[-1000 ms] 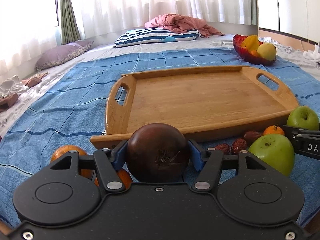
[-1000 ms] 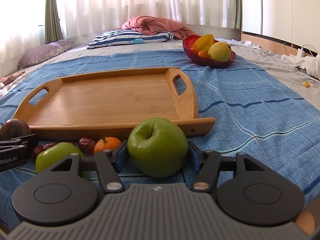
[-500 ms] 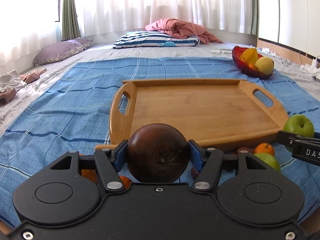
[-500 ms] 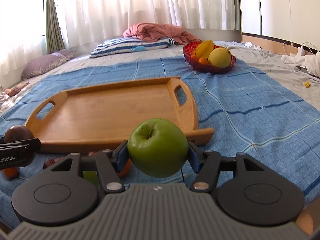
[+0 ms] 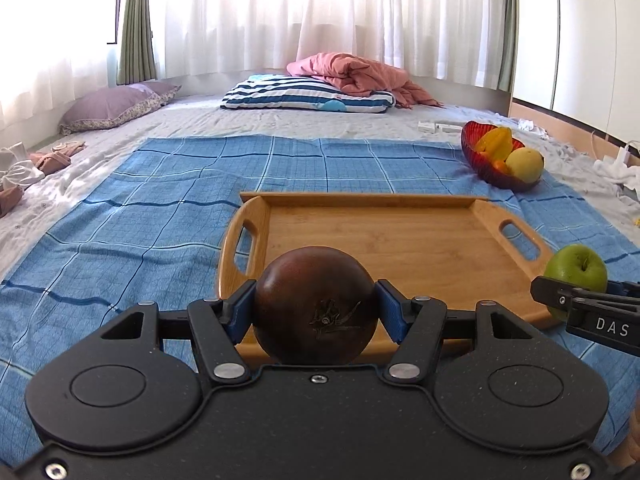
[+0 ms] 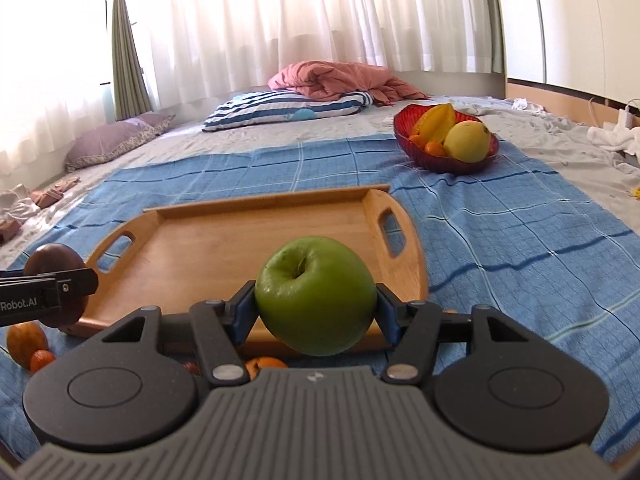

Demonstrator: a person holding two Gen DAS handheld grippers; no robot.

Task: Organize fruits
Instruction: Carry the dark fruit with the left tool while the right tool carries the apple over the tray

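Observation:
My left gripper [image 5: 316, 306] is shut on a dark brown round fruit [image 5: 316, 304], held above the near edge of the wooden tray [image 5: 400, 236]. In the right wrist view my right gripper [image 6: 316, 306] is shut on a green apple [image 6: 316, 294], also raised over the tray's [image 6: 224, 240] near edge. Each gripper shows in the other's view: the apple [image 5: 576, 268] at the right, the brown fruit [image 6: 52, 262] at the left. The tray holds nothing.
A red bowl [image 6: 448, 160] with a star fruit, a yellow fruit and small oranges sits beyond the tray at the right. Orange fruits [image 6: 26, 340] lie on the blue cloth [image 5: 140, 216] at the near left. Pillows and a pink blanket [image 5: 352, 74] lie far back.
Both grippers have risen with their fruits. The loose fruits by the tray's near edge have dropped out of the left wrist view, and more of the tray's floor shows.

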